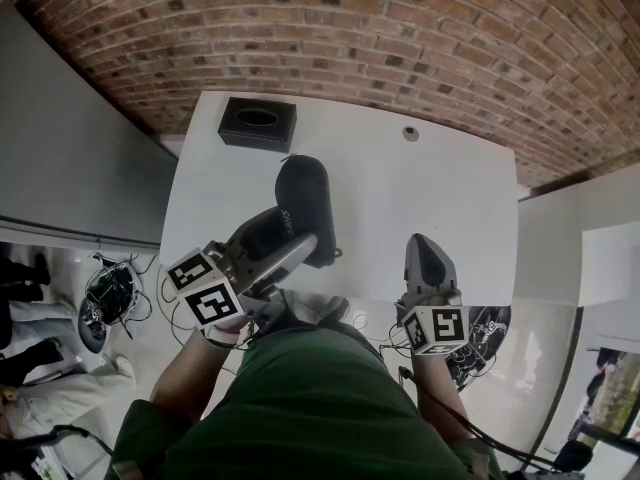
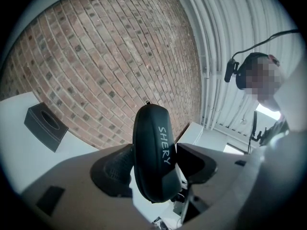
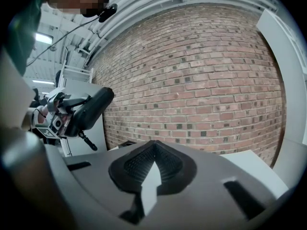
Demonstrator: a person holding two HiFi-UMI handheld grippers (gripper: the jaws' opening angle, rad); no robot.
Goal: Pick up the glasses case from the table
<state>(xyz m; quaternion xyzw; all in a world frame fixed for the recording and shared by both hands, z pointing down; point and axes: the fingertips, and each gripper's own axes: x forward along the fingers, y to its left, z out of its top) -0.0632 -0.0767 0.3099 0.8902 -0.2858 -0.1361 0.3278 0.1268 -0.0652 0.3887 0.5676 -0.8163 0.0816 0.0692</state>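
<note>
The black glasses case [image 1: 305, 203] with white lettering is off the white table [image 1: 440, 188]. My left gripper [image 1: 290, 232] is shut on its near end. In the left gripper view the case [image 2: 152, 143] stands on edge between the two pads, which press on its sides, and its far end points towards the brick wall. In the right gripper view the case [image 3: 91, 110] hangs in the air at the left, zip pull dangling, with the left gripper [image 3: 53, 121] behind it. My right gripper [image 1: 427, 243] is shut and empty over the table's near right part, its jaws [image 3: 153, 147] meeting at the tip.
A black open-topped box [image 1: 257, 123] stands at the table's far left corner, also in the left gripper view [image 2: 45, 126]. A small round fitting [image 1: 410, 133] sits near the far edge. A brick wall [image 1: 400, 38] is behind; white cabinets flank the table; cables lie on the floor.
</note>
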